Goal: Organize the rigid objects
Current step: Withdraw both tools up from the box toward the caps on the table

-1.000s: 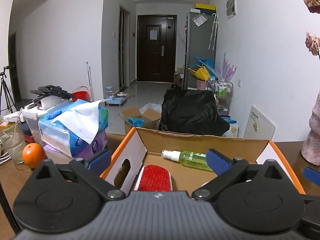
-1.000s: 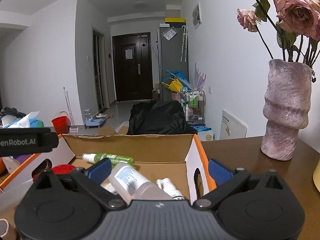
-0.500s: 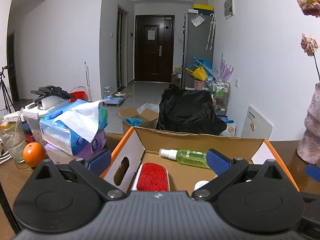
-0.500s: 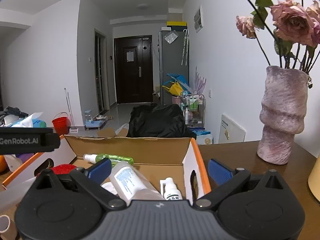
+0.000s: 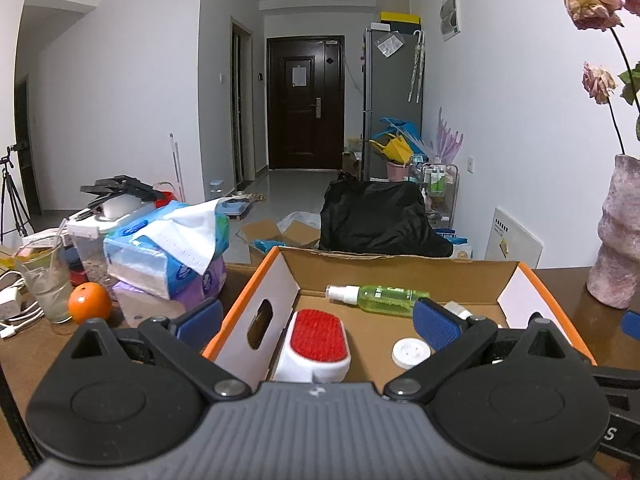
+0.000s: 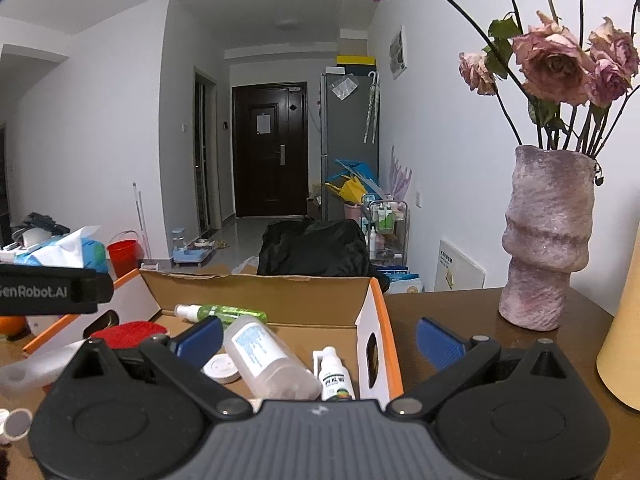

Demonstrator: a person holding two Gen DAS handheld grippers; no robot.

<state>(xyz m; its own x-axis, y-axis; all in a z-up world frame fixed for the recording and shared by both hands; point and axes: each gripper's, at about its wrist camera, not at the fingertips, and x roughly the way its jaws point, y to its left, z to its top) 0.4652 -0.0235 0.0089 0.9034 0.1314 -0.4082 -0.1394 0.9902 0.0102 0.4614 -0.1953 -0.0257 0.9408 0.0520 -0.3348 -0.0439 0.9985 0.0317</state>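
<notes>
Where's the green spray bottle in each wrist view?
Left wrist: green spray bottle lies at centre frame along the far wall of the cardboard box, cap pointing left.
Right wrist: the bottle sits left of centre, same far wall.
Shared landmark: the dark door down the hall.

Green spray bottle [image 5: 376, 299] on side by back wall (white nozzle left), inside cardboard box [image 5: 404, 268]
</notes>
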